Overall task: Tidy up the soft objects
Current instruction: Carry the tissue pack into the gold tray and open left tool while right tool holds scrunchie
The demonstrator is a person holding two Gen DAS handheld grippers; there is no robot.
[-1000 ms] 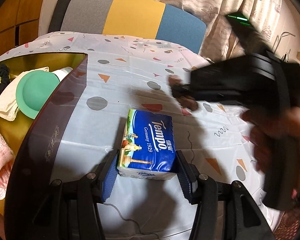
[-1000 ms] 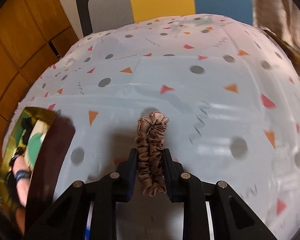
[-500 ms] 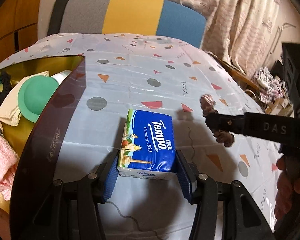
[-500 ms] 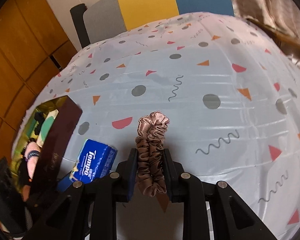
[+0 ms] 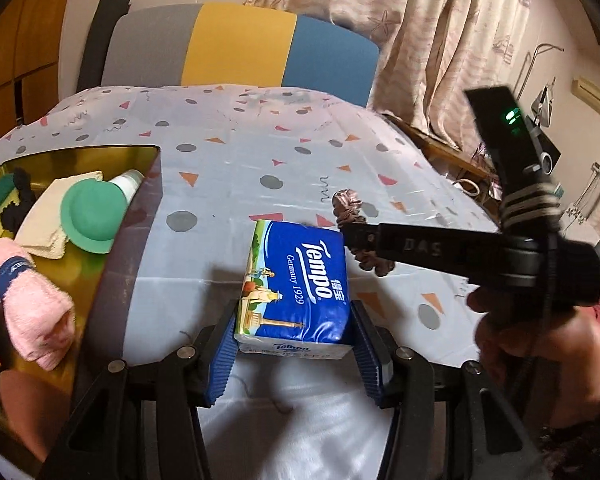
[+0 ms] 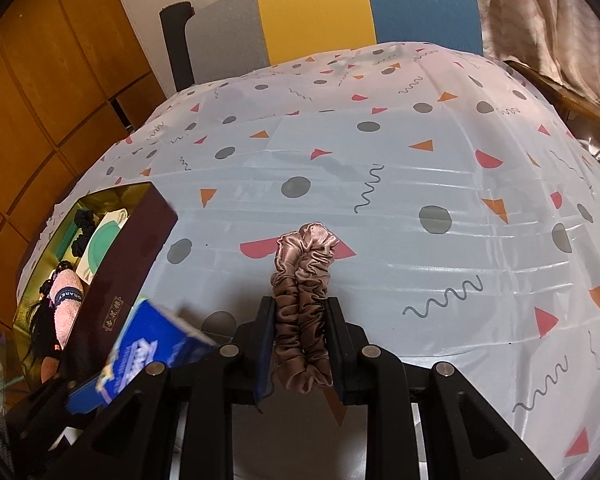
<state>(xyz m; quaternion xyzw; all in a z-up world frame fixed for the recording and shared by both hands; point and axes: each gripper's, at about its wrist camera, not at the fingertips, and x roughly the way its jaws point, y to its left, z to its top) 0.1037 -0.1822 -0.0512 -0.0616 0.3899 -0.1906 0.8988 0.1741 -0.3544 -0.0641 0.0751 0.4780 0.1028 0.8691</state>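
My left gripper [image 5: 294, 338] is shut on a blue Tempo tissue pack [image 5: 298, 280] and holds it over the patterned tablecloth; the pack also shows at the lower left of the right wrist view [image 6: 148, 354]. My right gripper [image 6: 300, 320] is shut on a brown satin scrunchie [image 6: 304, 280], held above the table. In the left wrist view the right gripper [image 5: 360, 236] reaches in from the right, with the scrunchie [image 5: 350, 208] just beyond the pack's far right corner.
A dark brown box with a gold inside [image 5: 116, 264] stands at the left, holding a pink towel roll [image 5: 32, 296], a green round lid [image 5: 92, 212], a cream cloth and black items. A grey, yellow and blue chair back [image 5: 240, 44] stands behind the table.
The right gripper with the scrunchie swung right, then came back left and closer to the tissue pack. The left gripper and pack rose slightly and kept their hold.
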